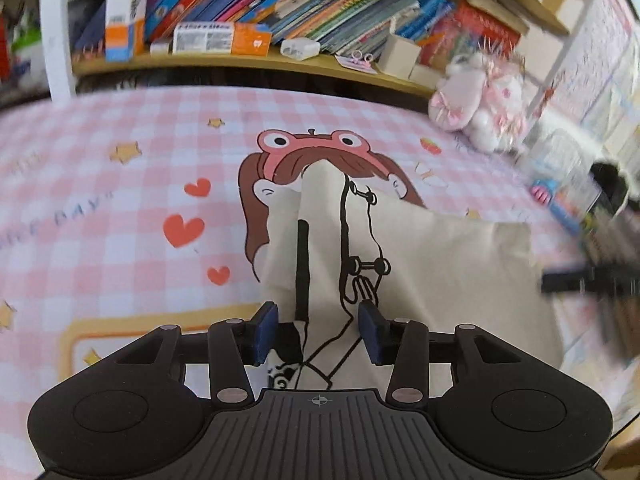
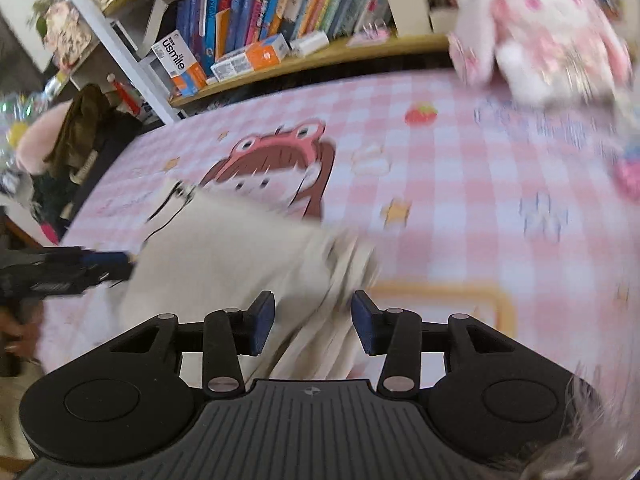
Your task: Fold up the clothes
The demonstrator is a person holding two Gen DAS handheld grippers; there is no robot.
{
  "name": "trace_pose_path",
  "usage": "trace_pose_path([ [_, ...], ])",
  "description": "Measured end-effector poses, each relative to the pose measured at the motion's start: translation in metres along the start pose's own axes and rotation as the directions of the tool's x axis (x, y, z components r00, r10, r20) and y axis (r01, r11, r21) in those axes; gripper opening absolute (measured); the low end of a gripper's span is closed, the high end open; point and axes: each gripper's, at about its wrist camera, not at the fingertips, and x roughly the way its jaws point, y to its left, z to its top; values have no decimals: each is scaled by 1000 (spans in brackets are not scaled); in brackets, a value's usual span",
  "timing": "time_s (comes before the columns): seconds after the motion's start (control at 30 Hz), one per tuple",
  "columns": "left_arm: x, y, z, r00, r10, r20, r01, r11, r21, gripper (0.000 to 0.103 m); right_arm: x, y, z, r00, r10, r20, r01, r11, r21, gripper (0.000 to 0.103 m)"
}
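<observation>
A cream garment [image 1: 440,264] with a black line drawing lies bunched on the pink checked bed sheet [image 1: 120,208]. My left gripper [image 1: 318,332] hovers over its near edge. The blue pads [image 1: 266,332] stand apart, with cloth lying between them but not pinched. In the right wrist view the same cream garment [image 2: 224,264] is blurred, and its layered folded edge runs between the pads of my right gripper [image 2: 313,326], which also stand apart from it. Each gripper shows in the other's view: the right gripper [image 1: 580,280] at the cloth's right side, the left gripper [image 2: 80,264] at its left.
A low wooden shelf [image 1: 248,64] packed with books and small boxes runs along the far side of the bed. A pink and white plush toy [image 1: 484,100] sits at the far right corner. A hand [image 2: 16,332] holds the left gripper's handle. Dark clothes hang at the left [image 2: 80,132].
</observation>
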Motion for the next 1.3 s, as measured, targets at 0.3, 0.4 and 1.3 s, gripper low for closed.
trace_pose_path([
  [0.3, -35, 28, 0, 977, -149, 151, 177, 964, -198, 2, 7, 16, -34, 995, -95, -15, 96, 963, 252, 11],
  [0.4, -14, 44, -6, 990, -122, 72, 135, 970, -203, 3, 10, 23, -37, 993, -120, 14, 112, 956, 271, 10],
  [1.3, 30, 72, 25, 965, -247, 86, 260, 945, -199, 10, 19, 53, -37, 930, -359, 76, 311, 881, 356, 7],
])
